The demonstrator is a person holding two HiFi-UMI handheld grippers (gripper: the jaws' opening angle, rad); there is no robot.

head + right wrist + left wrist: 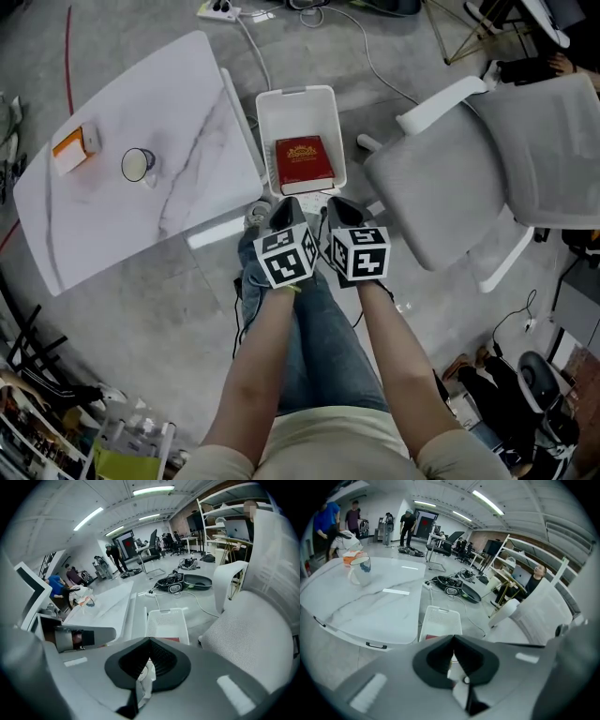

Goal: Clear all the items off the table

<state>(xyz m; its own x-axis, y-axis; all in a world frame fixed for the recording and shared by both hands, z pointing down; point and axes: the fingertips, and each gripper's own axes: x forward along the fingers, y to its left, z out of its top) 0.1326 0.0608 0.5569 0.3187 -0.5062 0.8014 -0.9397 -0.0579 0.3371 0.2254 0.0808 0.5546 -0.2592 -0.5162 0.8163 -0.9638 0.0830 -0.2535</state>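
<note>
Both tools are held close together over the person's jeans, side by side, just short of the white basket that stands on the floor. The left gripper has its jaws pressed together with nothing between them. The right gripper is likewise closed tight and empty. Each carries a cube with black-and-white square markers; these bear no letters.

Inside the basket lies a red book, flat, cover up. Its cover has a gold ornament and a gold line of print, too small to read.

The basket stands between the white marble-patterned table and a white mesh chair, close against the table's edge.

Two things remain on the table, near its far left end. A clear glass mug stands upright with its handle toward the table's middle. Just beside it, apart from it, lies a small orange-and-white box; its label cannot be read in any view.

A white power strip lies on the grey floor beyond the table, its cable running toward the basket. People stand far off in the room behind the table
</note>
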